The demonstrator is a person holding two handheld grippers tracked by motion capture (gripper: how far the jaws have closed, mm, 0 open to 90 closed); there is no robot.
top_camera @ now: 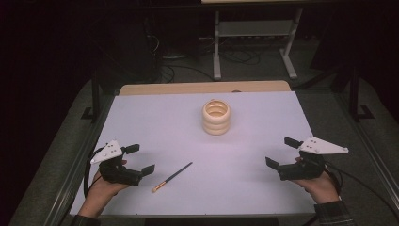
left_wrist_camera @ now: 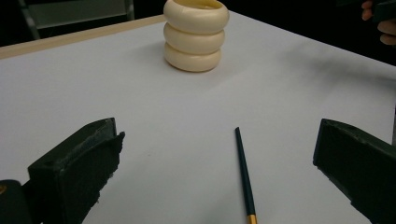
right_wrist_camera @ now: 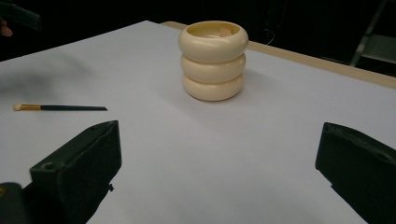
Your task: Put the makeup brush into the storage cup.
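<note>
A cream ribbed holder (top_camera: 216, 117) stood upright on the white table (top_camera: 263, 113), just above the frame's middle. A thin brush (top_camera: 172, 177) lay slanted at lower centre, near the left gripper (top_camera: 139, 159), whose jaws gaped empty. At lower right, the right gripper (top_camera: 281, 152) gaped too.

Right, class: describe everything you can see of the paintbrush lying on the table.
The paintbrush is slim, with a dark, tapering handle, a gold-coloured ferrule and a small pale tip. It lies flat on the white table, alone and untouched, its pointed handle end angled toward the cream ribbed pot. It rests near the left gripper, whose jaws stand open and apart from it.
</note>
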